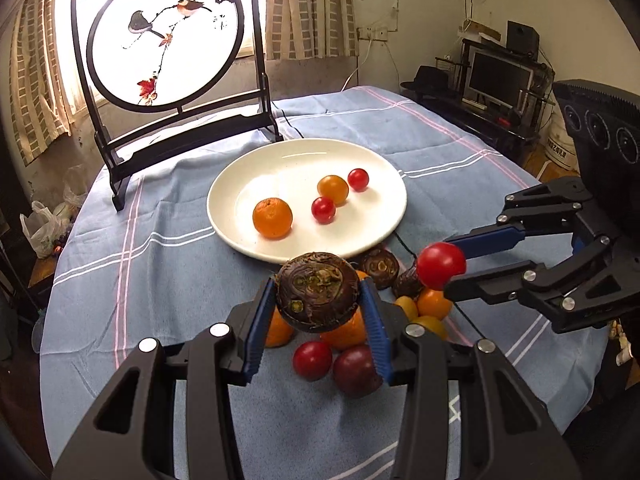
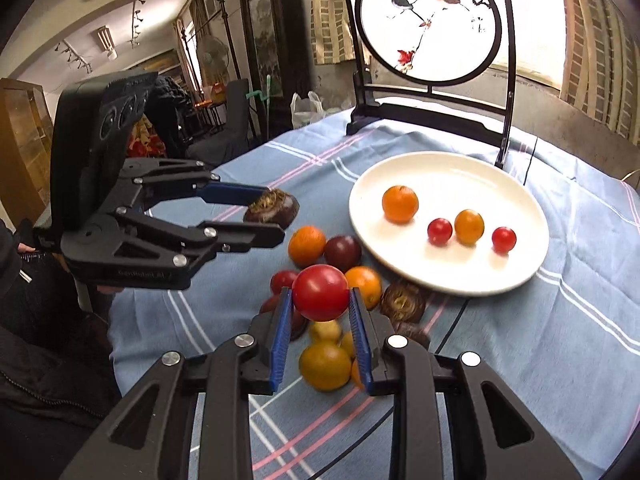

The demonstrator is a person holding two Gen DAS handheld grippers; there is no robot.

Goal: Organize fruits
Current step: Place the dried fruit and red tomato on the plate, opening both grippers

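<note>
Blue-padded jaws of the left gripper clench a dark brown water chestnut, while the right gripper grasps a red tomato, both lifted above the heap of fruit on the desk. Beyond the heap, a white plate holds an orange, a smaller orange fruit and two little red tomatoes.

A plate sits mid-counter, before a framed screen standing at the far edge. On the plate lie an orange and three small tomatoes. A fruit pile lies on the counter just beside the plate's near rim, toward the near edge.
</note>
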